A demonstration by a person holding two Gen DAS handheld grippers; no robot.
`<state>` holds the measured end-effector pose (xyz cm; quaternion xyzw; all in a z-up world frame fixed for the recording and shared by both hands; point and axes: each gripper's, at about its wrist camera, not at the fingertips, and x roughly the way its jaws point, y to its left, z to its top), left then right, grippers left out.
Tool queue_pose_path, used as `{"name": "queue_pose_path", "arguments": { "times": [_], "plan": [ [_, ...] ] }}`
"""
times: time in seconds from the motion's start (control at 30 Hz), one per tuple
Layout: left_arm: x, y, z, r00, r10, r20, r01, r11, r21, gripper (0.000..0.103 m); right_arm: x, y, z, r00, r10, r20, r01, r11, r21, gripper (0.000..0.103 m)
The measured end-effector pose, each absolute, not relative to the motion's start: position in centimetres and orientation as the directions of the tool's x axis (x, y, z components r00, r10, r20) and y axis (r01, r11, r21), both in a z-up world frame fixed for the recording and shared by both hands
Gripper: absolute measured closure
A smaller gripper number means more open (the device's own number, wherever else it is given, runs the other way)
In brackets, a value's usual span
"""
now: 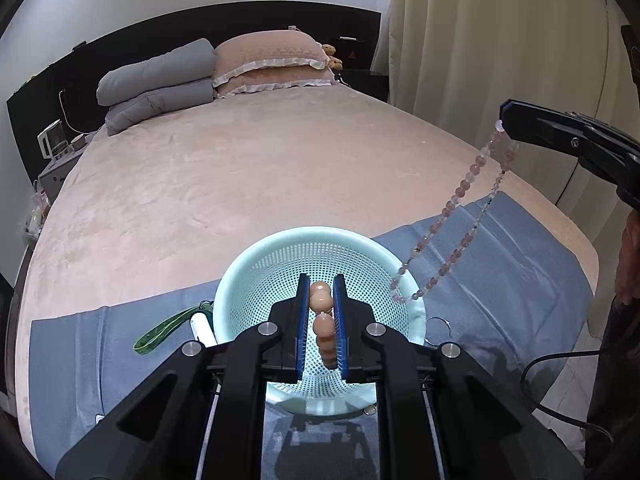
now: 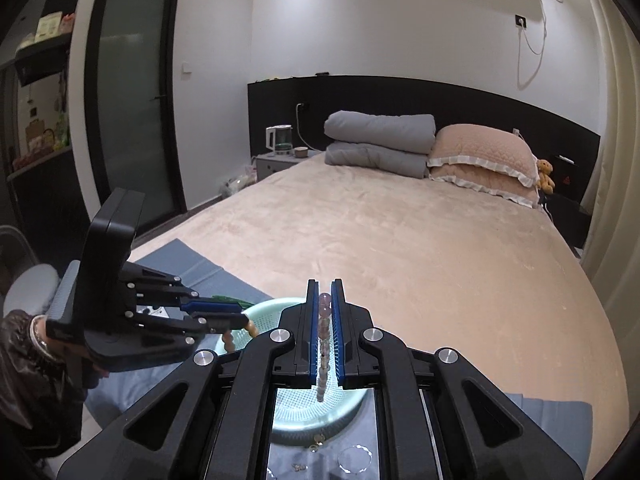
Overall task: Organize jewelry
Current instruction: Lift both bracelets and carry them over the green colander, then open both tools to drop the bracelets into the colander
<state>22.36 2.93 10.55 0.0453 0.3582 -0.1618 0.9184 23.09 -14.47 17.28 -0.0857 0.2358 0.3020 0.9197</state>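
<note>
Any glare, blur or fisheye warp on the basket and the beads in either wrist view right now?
Left wrist view: basket rim sharp but washed pale by overhead light, peach bead strand crisp, bed edges bowed by fisheye. Right wrist view: basket floor blown out to bright white, pink bead strand slightly soft so close to the lens.

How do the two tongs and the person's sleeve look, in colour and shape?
Both the left tongs and the right tongs are matte black with angular linkage bars, round silver screws and flat blue inner pads. In the right wrist view, a dark glossy sleeve shows, with a beaded bracelet at the wrist.
</note>
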Motion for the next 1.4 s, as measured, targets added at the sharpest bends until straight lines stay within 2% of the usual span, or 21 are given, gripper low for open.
{"name": "queue_pose_path", "arguments": {
  "times": [0.53, 1.03, 1.1, 1.17, 1.23, 1.33, 1.4],
  "plan": [
    [26.4, 3.4, 2.5, 0.577, -0.265, -0.772, 0.319, 0.944, -0.085, 0.091, 28.8, -10.2, 2.3, 0.499, 0.494, -0.712, -0.612, 0.782, 0.114, 0.097],
    [26.7, 2.4, -0.2, 0.528, -0.264, -0.807, 0.334, 0.938, -0.088, 0.090, 28.9, -9.6, 0.3, 0.464, 0.471, -0.750, -0.617, 0.779, 0.107, 0.094],
    [26.4, 2.5, 0.0, 0.534, -0.257, -0.806, 0.331, 0.940, -0.080, 0.086, 28.7, -9.7, 0.4, 0.470, 0.460, -0.753, -0.614, 0.784, 0.096, 0.094],
    [26.3, 2.8, 0.3, 0.543, -0.252, -0.801, 0.321, 0.944, -0.079, 0.069, 28.5, -9.8, 0.6, 0.476, 0.453, -0.754, -0.610, 0.787, 0.088, 0.094],
    [26.0, 3.1, 0.7, 0.550, -0.249, -0.797, 0.311, 0.947, -0.082, 0.063, 28.3, -10.0, 0.9, 0.483, 0.447, -0.753, -0.608, 0.790, 0.080, 0.094],
    [25.3, 3.5, 1.3, 0.560, -0.237, -0.794, 0.300, 0.951, -0.073, 0.055, 27.8, -10.4, 1.5, 0.500, 0.437, -0.747, -0.600, 0.797, 0.065, 0.082],
    [24.7, 3.8, 1.7, 0.569, -0.224, -0.791, 0.294, 0.954, -0.058, 0.049, 27.3, -10.7, 2.1, 0.517, 0.432, -0.739, -0.595, 0.802, 0.053, 0.067]
  ]
}}
